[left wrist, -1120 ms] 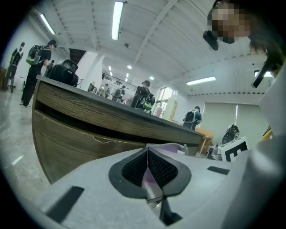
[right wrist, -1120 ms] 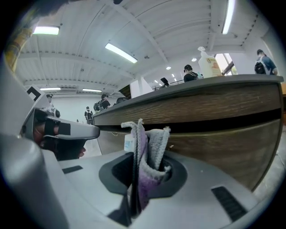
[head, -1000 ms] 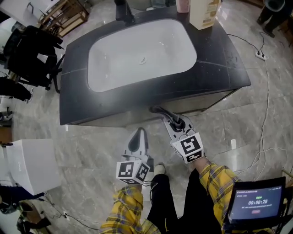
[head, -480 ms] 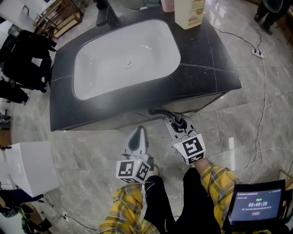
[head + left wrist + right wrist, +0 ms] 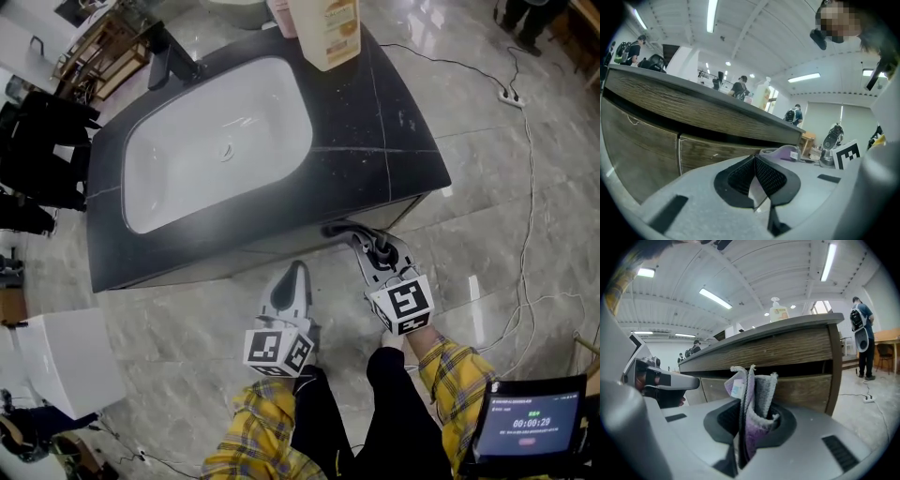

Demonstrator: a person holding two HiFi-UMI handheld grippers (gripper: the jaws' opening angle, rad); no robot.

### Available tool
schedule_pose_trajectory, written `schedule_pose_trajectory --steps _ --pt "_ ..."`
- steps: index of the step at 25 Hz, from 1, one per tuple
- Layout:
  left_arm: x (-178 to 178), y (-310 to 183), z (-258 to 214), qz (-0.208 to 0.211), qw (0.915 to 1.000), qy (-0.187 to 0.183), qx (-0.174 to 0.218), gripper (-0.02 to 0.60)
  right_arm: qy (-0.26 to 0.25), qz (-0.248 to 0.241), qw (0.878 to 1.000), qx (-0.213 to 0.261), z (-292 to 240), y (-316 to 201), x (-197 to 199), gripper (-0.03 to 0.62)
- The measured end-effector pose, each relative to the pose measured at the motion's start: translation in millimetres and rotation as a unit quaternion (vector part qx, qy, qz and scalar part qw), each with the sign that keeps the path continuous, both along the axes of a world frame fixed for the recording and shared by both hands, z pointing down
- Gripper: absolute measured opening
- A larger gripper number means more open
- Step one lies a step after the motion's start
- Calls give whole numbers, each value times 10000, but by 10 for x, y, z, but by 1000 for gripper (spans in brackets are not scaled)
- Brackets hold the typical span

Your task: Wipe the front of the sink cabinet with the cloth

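The right hand-held gripper was clenched on the purple-grey cloth. The cloth stood folded between its jaws, just before the wooden front of the sink cabinet, under the edge of the dark bench. Whether they touched I could not tell. The left hand-held gripper was closed on nothing, apart from the cabinet.

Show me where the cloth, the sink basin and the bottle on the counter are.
cloth (image 5: 764, 397): right gripper view, on its grey fold above the purple part.
sink basin (image 5: 253, 108): head view, on the bare white bottom of the bowl.
bottle (image 5: 326, 33): head view, on its labelled front.
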State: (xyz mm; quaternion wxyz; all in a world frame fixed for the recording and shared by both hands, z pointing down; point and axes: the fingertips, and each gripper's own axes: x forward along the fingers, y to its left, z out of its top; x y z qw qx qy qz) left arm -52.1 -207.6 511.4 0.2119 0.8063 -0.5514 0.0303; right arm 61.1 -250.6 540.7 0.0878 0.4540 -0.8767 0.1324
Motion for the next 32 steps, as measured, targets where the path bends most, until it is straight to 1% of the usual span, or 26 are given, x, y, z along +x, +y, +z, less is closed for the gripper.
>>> schedule_pose_trajectory --steps 9,17,21,24,27,30,32 --pt "742 -205 24 211 9998 42 -6 6 40 340 9994 -83 69 -118 840 43" --pt "1226 -311 99 335 9994 101 -78 6 26 441 9989 -130 117 -200 1293 43" --pt "1405 -331 130 380 9992 60 -71 6 39 474 9987 -189 138 -174 1491 43" --pt "1432 -319 132 377 9993 62 -28 6 60 361 9992 -174 137 -102 1507 43" --pt "1340 -285 158 261 9996 91 -37 6 -16 221 9996 -196 130 21 1390 43" --pt "1157 -212 200 197 9997 88 -86 6 -76 56 9997 -229 134 176 1131 43" --pt "952 -149 214 178 9998 69 -115 6 -122 -28 9995 -286 146 288 884 43"
